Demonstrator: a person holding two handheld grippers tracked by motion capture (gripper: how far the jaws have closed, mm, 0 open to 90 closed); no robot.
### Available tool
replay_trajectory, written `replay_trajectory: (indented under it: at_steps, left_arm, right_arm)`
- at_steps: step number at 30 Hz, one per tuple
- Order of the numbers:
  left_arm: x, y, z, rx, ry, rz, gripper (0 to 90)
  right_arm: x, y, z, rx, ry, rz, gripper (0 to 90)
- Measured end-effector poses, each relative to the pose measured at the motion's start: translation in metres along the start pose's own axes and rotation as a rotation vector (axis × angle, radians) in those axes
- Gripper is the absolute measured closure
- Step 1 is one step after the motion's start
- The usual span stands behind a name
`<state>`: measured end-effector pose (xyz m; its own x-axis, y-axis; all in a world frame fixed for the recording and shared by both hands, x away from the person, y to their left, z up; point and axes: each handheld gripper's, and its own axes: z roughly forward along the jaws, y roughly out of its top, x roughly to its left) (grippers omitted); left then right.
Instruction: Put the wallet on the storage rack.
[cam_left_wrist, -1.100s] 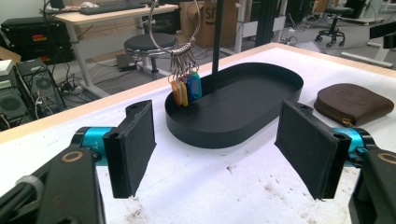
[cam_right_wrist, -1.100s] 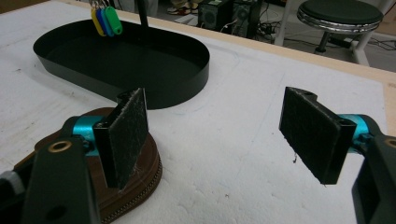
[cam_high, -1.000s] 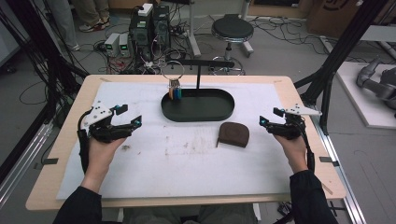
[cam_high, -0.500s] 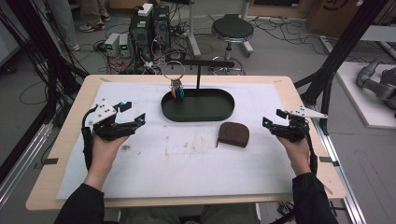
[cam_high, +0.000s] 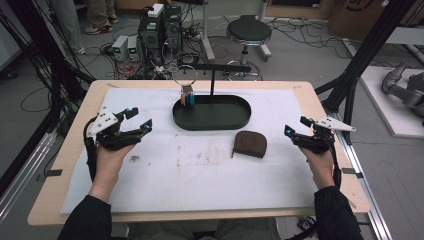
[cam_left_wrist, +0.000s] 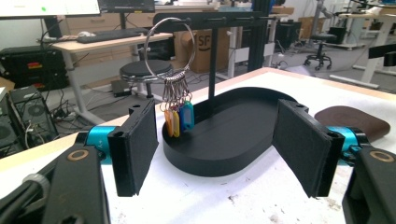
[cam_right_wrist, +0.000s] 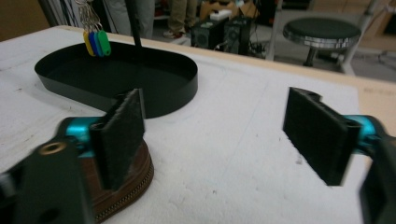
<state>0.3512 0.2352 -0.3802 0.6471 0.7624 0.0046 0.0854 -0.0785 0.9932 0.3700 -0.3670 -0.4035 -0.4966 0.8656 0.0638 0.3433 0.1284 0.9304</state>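
Holding left gripper (cam_high: 139, 120) over mat's left side, jaws wide, nothing between. Key ring (cam_high: 186, 76) hung on stand over black tray (cam_high: 245, 114), centre. Brown pouch (cam_high: 250, 143) lay right of tray. Right gripper (cam_high: 296, 126) beyond pouch, jaws wide, empty.

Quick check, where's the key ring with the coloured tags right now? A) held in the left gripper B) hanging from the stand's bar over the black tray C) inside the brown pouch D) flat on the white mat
B: the key ring hangs from the bar of the stand, its coloured tags dangling over the black tray.
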Motion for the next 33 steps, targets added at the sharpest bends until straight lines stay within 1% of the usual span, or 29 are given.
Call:
replay_trajectory:
  at_steps: [1, 3, 5, 9, 11, 13, 16, 19, 20, 22, 24, 28, 30, 31, 33]
  left_arm:
    - [0.0, 0.0, 0.0, -0.001, 0.0, -0.009, 30.3]
    - [0.0, 0.0, 0.0, 0.007, 0.006, -0.012, 30.3]
    - [0.0, 0.0, 0.001, 0.021, 0.01, -0.014, 29.2]
    - [0.001, -0.002, 0.002, 0.04, 0.008, -0.029, 28.4]
    - [0.001, -0.002, 0.002, 0.054, 0.009, -0.024, 28.4]
    - [0.001, -0.003, 0.003, 0.061, 0.007, -0.023, 28.3]
    - [0.001, -0.003, 0.003, 0.072, 0.002, -0.031, 28.3]
    - [0.001, -0.005, 0.005, 0.085, 0.001, -0.028, 28.3]
    - [0.001, -0.006, 0.005, 0.091, 0.002, -0.027, 28.3]
    - [0.001, -0.007, 0.005, 0.099, 0.0, -0.028, 28.3]
    - [0.001, -0.008, 0.006, 0.106, -0.002, -0.032, 28.3]
    - [0.0, -0.01, 0.009, 0.122, -0.011, -0.032, 28.3]
    - [-0.001, -0.01, 0.01, 0.128, -0.014, -0.031, 28.3]
    - [-0.002, -0.011, 0.01, 0.133, -0.016, -0.029, 28.3]
    - [-0.003, -0.011, 0.012, 0.14, -0.018, -0.026, 28.3]
  right_arm:
    - [0.0, -0.001, 0.001, 0.012, 0.012, 0.001, 20.9]
    - [0.001, -0.002, 0.005, 0.042, 0.029, 0.008, 21.3]
    - [0.003, -0.002, 0.007, 0.058, 0.039, -0.008, 27.3]
    - [0.008, -0.003, 0.013, 0.093, 0.052, -0.027, 28.6]
    - [0.008, -0.004, 0.015, 0.114, 0.061, -0.024, 33.0]
    - [0.009, -0.005, 0.017, 0.125, 0.067, -0.031, 34.6]
    - [0.009, -0.006, 0.02, 0.147, 0.082, -0.027, 41.8]
    - [0.01, -0.009, 0.024, 0.184, 0.1, -0.019, 46.9]
    - [0.01, -0.01, 0.026, 0.199, 0.12, -0.01, 49.0]
    - [0.011, -0.012, 0.03, 0.216, 0.139, 0.008, 52.5]
    - [0.011, -0.014, 0.035, 0.236, 0.164, 0.039, 55.4]
    - [0.011, -0.017, 0.042, 0.25, 0.198, 0.083, 58.2]
    - [0.011, -0.018, 0.045, 0.248, 0.228, 0.118, 59.0]
    - [0.011, -0.018, 0.047, 0.255, 0.231, 0.13, 59.1]
    - [0.013, -0.019, 0.05, 0.27, 0.239, 0.128, 59.6]
